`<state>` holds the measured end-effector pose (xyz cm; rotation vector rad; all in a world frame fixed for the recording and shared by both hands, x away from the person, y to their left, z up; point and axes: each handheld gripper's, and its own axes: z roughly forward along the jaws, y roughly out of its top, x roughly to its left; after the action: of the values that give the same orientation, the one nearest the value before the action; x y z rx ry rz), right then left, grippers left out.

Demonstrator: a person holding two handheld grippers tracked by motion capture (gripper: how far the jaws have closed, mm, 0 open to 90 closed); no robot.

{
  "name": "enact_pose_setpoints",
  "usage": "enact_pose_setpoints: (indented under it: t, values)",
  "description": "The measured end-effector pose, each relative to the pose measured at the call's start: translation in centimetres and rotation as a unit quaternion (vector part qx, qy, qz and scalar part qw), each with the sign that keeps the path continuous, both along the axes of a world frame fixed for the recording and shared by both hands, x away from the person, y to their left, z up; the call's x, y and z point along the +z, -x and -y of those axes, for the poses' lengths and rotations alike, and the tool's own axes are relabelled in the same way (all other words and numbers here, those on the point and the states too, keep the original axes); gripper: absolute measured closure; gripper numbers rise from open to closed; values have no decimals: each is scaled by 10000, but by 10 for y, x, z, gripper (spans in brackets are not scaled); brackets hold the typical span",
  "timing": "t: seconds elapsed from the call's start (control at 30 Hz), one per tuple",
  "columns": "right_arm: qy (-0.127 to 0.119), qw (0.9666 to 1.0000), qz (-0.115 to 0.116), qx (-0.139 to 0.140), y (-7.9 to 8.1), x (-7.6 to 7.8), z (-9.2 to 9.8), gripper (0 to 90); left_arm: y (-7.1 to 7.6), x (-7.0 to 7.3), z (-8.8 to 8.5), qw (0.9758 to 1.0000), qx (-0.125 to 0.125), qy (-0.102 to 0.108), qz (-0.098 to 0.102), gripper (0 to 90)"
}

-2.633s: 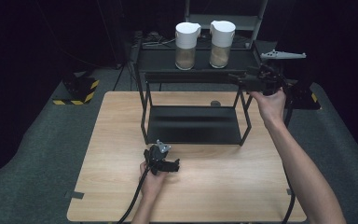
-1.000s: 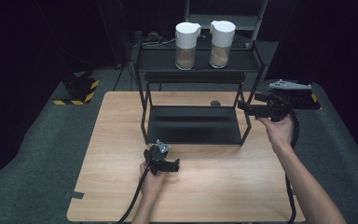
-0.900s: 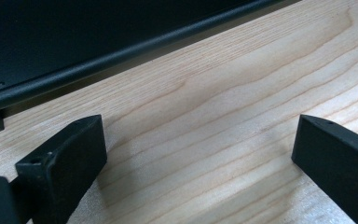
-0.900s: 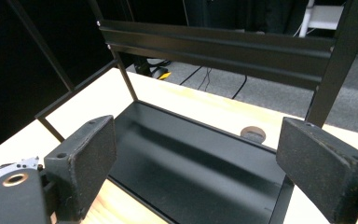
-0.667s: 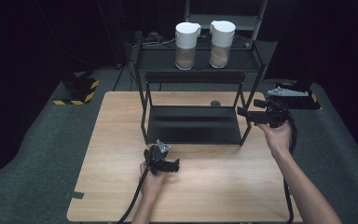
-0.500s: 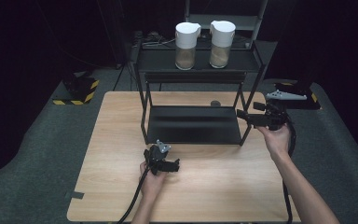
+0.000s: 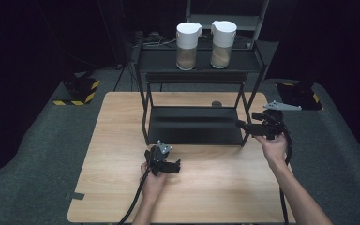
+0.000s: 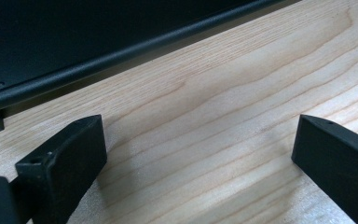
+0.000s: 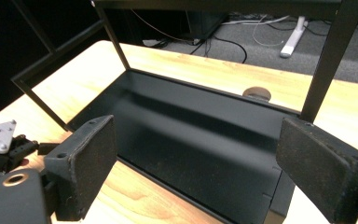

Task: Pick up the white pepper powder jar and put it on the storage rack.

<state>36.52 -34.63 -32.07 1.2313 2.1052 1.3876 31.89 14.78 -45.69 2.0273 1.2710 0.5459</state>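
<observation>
Your left gripper (image 7: pixel 176 166) rests on the wooden table (image 7: pixel 215 187) just in front of the black shelf rack (image 7: pixel 194 124) — jaws apart, nothing between them. Your right gripper (image 7: pixel 240 124) hovers beside the rack's front right leg, jaws apart and empty, facing its bottom tray (image 9: pixel 205 140).

Lighting: bright overhead light on the worktop (image 7: pixel 122 140), dark surroundings.
Worktop evenly lit, wood grain sharp in the left gripper view; backdrop near black. Soft shadows lie under the black rack (image 7: pixel 194 124) and beside the left claw (image 8: pixel 193 154). Rack tray shows a dull sheen in the right gripper view. Near pads slightly soft.
</observation>
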Motion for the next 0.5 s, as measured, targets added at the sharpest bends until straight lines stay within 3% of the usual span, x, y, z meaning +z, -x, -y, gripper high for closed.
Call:
enact_pose_setpoints:
  t: [0.5]
  values:
    - [99,9997,-192,-62,3,-30,-3,119,0,0,0,10000,-2,-1,-2,29]
